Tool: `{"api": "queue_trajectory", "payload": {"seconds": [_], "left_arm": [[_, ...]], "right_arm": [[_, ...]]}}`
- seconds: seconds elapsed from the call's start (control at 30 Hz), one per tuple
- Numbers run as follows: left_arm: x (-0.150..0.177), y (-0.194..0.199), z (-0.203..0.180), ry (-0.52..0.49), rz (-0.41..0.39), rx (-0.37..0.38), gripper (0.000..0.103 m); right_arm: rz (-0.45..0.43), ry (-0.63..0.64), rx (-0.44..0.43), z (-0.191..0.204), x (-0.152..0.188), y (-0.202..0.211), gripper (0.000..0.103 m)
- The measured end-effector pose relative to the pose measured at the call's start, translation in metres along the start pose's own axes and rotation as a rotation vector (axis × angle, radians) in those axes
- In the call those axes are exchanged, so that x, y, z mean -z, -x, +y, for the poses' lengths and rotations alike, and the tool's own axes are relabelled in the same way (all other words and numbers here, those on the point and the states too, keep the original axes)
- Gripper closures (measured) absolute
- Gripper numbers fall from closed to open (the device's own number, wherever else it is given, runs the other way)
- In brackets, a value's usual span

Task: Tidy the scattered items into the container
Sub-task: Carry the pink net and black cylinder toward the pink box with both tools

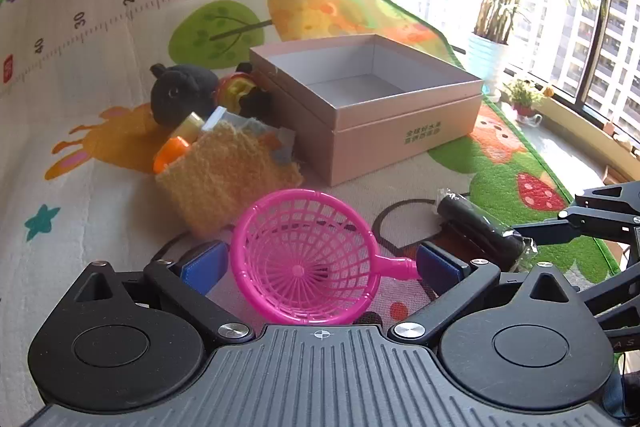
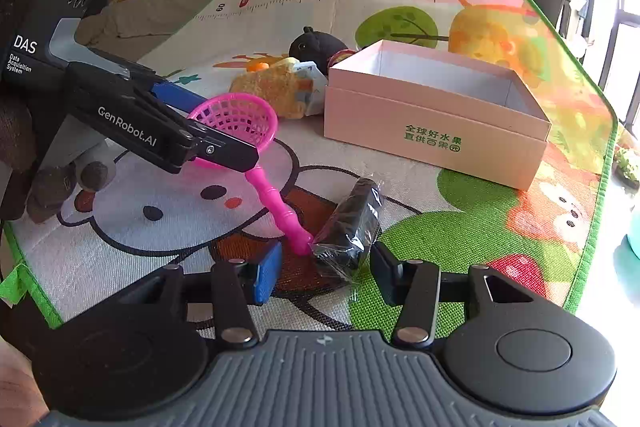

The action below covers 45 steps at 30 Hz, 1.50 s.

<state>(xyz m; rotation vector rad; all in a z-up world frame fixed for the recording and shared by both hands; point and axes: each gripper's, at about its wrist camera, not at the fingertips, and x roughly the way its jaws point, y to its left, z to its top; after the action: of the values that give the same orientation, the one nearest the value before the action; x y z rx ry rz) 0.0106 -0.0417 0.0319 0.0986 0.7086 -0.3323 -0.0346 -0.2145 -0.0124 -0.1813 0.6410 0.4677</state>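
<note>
Left wrist view: I see my left jaws (image 1: 318, 265) standing wide, with the pink scoop net (image 1: 306, 255) between the pads. The basket part fills the gap, but I cannot tell if a pad (image 1: 204, 265) already touches the rim. I judge it is not yet gripped.
Right jaws: my right jaws (image 2: 324, 273) are partly open around the near end of the black wrapped roll (image 2: 354, 223). The pads are beside it on both sides and are not pressing.
Where things lie: net and roll are on the play mat (image 2: 160, 267), the net handle tip just beside the roll. The pink box (image 2: 436, 115) is farther on the mat, open and still empty. A yellow knitted cloth (image 1: 228, 171), a black plush toy (image 1: 180, 93) and small items make a pile just beside the box.
How the net handles: light and stiff plastic, a little slippery, the mesh can bend. I think the handle or the thick rim is the better place to hold.
How the roll handles: light, somewhat soft, the clear wrap is slippery and crinkles. I would take it across the middle, not on the loose wrap end.
Risk: closing on the roll may push the net handle.
</note>
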Motion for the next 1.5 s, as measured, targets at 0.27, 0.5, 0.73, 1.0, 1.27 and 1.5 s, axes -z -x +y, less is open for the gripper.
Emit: {"api": "queue_trajectory", "payload": {"seconds": [0.27,0.5,0.73,1.0,1.27,1.5], "left_arm": [[-0.001,0.011,0.014,0.071,0.030,-0.124,0.000],[0.013,0.039,0.059,0.312,0.038,-0.104,0.000],[0.024,0.059,0.097,0.519,-0.056,-0.029,0.000],[0.019,0.046,0.058,0.339,-0.053,0.061,0.000],[0.021,0.029,0.000,0.008,-0.004,-0.010,0.000],[0.015,0.008,0.003,0.020,0.053,0.021,0.000]], "right_arm": [[-0.081,0.008,-0.047,0.008,-0.028,0.011,0.053],[0.003,0.032,-0.096,0.033,-0.042,-0.030,0.037],[0.047,-0.008,-0.394,0.065,-0.045,-0.026,0.036],[-0.046,0.007,-0.043,0.038,-0.037,0.000,0.035],[0.021,-0.067,0.069,0.001,-0.013,-0.020,0.065],[0.019,-0.076,0.100,-0.008,-0.001,-0.002,0.077]]}}
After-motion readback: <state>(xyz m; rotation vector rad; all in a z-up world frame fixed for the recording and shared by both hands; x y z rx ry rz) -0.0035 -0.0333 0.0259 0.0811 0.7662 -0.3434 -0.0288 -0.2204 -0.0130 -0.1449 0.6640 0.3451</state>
